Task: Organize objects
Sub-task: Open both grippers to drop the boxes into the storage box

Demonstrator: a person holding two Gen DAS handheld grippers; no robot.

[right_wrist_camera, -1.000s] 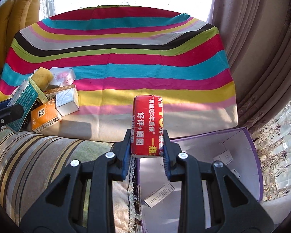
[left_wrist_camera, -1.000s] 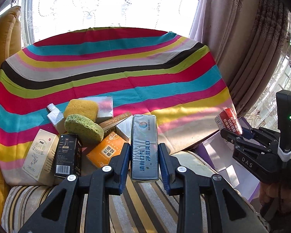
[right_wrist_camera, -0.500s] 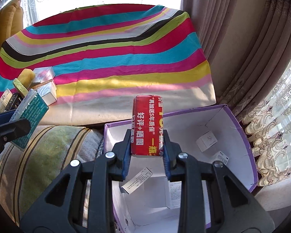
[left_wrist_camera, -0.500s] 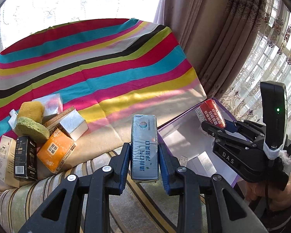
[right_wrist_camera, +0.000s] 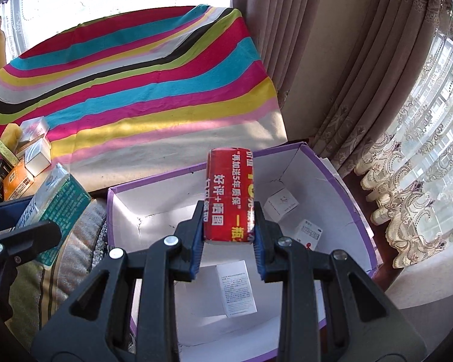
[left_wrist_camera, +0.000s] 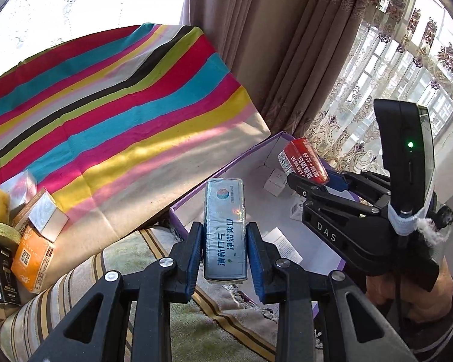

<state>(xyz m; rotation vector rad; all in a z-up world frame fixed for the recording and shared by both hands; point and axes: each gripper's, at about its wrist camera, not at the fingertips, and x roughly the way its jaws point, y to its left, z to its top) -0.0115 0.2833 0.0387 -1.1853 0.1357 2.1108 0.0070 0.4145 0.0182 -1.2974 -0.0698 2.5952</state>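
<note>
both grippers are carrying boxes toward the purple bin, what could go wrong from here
1. The right gripper holds the red box only by its lower end, so it might tip or slip out early.
2. The left gripper with the blue box is beside the purple bin, over the striped cushion; letting go now would likely miss.
3. The two grippers are close together and could bump.

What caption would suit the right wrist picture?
Right gripper holds a red box above an open purple bin containing small white boxes.
</note>
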